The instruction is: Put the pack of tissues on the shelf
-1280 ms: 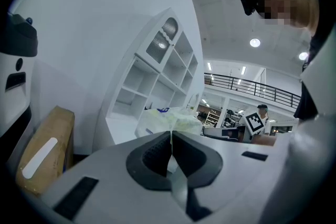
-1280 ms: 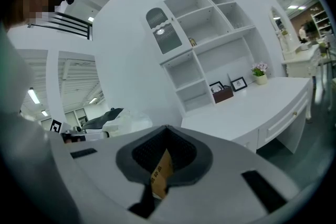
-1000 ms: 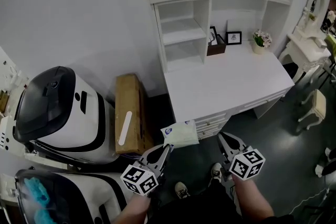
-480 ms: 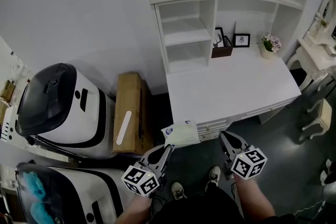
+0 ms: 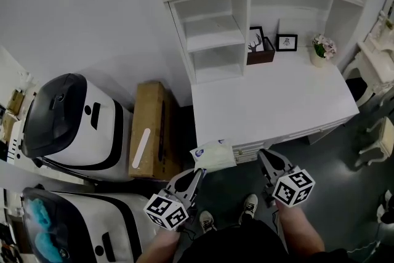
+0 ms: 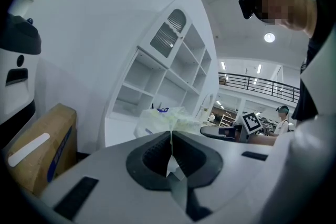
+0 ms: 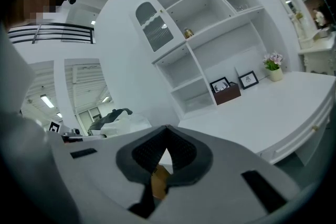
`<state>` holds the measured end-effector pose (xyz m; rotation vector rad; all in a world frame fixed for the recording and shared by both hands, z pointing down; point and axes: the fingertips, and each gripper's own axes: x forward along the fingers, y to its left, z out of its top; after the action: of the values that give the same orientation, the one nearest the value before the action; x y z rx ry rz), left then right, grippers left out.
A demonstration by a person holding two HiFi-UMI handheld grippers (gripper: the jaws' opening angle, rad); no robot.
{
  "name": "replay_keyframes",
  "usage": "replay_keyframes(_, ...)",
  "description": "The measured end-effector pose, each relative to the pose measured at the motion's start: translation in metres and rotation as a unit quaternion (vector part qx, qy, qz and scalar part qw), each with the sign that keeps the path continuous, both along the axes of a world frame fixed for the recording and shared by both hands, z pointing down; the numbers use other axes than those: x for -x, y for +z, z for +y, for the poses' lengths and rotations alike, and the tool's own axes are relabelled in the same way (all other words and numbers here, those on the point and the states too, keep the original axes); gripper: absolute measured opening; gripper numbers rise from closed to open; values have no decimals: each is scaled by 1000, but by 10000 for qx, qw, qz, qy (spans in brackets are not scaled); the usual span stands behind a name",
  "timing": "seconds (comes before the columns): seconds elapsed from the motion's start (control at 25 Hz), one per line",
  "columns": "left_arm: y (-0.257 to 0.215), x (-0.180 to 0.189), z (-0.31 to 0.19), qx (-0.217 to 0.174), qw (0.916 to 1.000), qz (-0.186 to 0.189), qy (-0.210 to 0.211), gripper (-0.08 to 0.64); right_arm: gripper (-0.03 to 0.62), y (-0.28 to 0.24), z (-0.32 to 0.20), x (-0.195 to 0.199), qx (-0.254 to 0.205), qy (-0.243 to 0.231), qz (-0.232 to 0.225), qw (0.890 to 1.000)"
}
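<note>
The left gripper (image 5: 198,173) is clamped on one edge of the pack of tissues (image 5: 213,156), with its jaws pressed together on the thin wrapper. The pack hangs in the air just in front of the white desk (image 5: 271,98), at the desk's front left corner. In the left gripper view the pack sticks up past the jaw tips, with the shelf (image 5: 209,34) behind it.

The right gripper (image 5: 265,154) is held in front of the desk's front edge, to the right of the pack and apart from it. Its jaws are closed tip to tip with nothing between them.

The shelf stands on the desk's back left end, two open compartments one above the other. At the back of the desk, right of the shelf, sit a small brown box (image 5: 261,57), two picture frames (image 5: 286,42) and a flower pot (image 5: 322,50). A cardboard box (image 5: 148,129) lies on the floor beside the desk's left side. A white machine (image 5: 68,126) with a dark lid stands farther left of it. The person's shoes (image 5: 249,207) show on the dark floor in front of the desk.
</note>
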<state>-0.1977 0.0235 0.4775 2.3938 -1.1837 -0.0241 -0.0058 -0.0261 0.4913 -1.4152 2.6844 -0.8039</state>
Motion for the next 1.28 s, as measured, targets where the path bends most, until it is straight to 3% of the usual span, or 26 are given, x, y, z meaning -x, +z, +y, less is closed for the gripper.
replay_keyframes(0.72,17,-75,-36,107,9994,-32,-331,5,5,16,-41,-73,98,-350,16,9993)
replay_keyframes(1.08,11,-91,-39,235,9978,117,-610,5,5,9,-51,-92,25,-516,-143,9986)
replay_keyframes(1.28,4,-95,-41,222,9973,16,-694,5,5,2,-54,-103,-33,-540,-248,9982)
